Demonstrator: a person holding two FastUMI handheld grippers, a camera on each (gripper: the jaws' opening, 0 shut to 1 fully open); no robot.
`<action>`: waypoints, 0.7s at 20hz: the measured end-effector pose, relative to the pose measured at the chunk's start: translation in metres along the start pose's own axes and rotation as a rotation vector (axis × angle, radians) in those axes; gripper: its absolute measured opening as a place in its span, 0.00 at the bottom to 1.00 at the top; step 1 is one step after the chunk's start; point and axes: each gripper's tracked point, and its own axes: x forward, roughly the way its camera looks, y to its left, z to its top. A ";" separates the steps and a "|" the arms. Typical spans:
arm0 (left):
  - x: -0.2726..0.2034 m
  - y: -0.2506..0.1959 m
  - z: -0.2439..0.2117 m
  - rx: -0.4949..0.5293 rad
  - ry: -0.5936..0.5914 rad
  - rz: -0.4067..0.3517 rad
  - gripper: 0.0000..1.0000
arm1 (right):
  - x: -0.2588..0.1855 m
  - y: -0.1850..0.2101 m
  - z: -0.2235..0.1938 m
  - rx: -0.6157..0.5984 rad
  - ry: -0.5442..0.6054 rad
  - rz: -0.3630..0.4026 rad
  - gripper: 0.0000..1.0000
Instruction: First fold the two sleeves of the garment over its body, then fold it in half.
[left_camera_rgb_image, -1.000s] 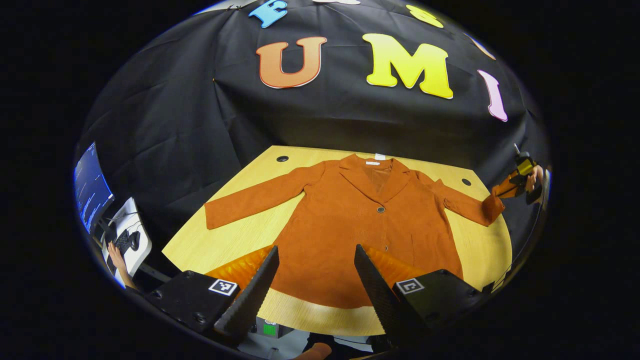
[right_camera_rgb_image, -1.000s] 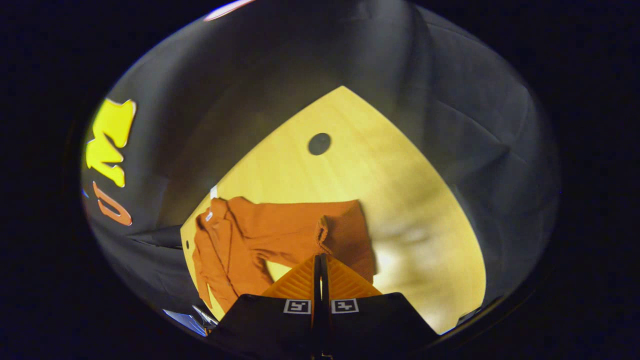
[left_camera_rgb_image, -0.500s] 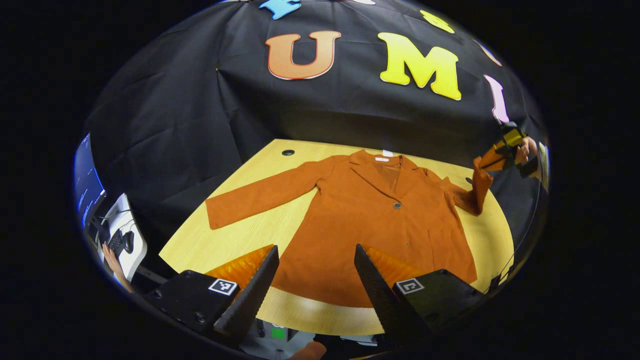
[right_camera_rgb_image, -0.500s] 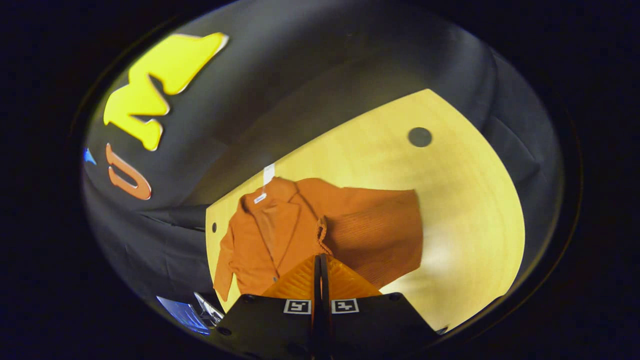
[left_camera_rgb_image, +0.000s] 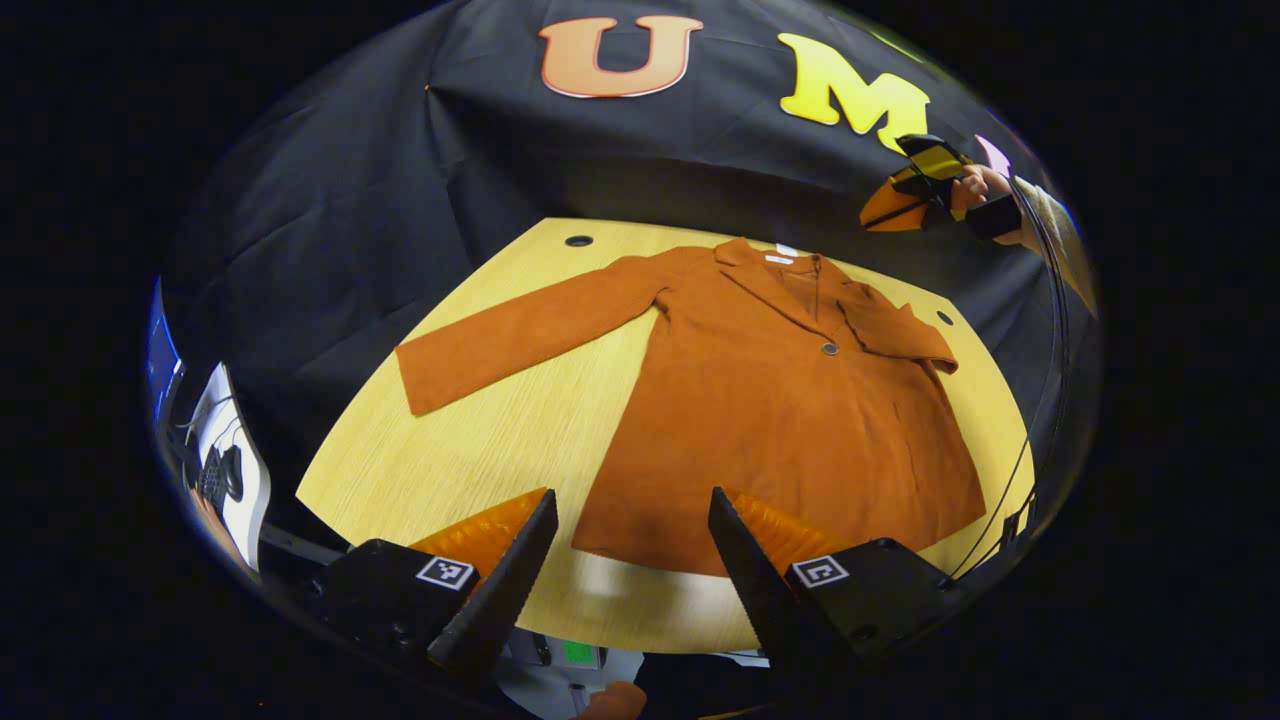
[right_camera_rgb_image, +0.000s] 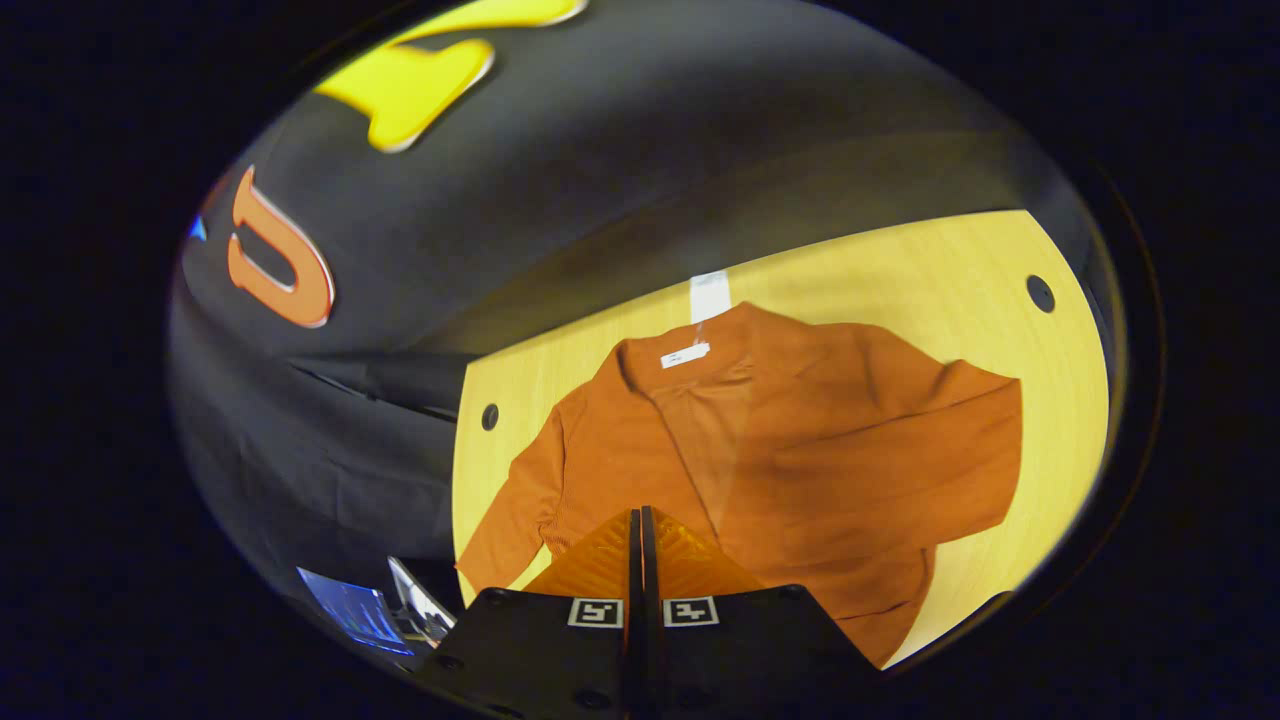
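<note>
The orange jacket (left_camera_rgb_image: 790, 430) lies flat at the desk's (left_camera_rgb_image: 480, 470) centre. Its unfolded sleeve (left_camera_rgb_image: 520, 335) stretches toward the frame's left, up-left of the spread left claw (left_camera_rgb_image: 632, 540). The right claw (left_camera_rgb_image: 900, 205), pressed together and empty, hangs upper right.

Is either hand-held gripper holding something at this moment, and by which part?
Nothing is held. The left hand-held gripper is open; the right hand-held gripper is shut, with none of the jacket between its fingers.
</note>
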 end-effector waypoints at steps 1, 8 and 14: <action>-0.001 0.009 0.001 0.002 -0.008 0.008 0.99 | 0.010 0.006 -0.007 -0.033 0.023 -0.012 0.00; 0.004 0.039 -0.002 -0.032 -0.004 0.041 1.00 | 0.064 0.039 -0.025 -0.044 0.101 -0.039 0.00; 0.009 0.070 -0.023 -0.112 0.056 0.114 0.99 | 0.135 0.077 -0.069 -0.043 0.211 -0.030 0.00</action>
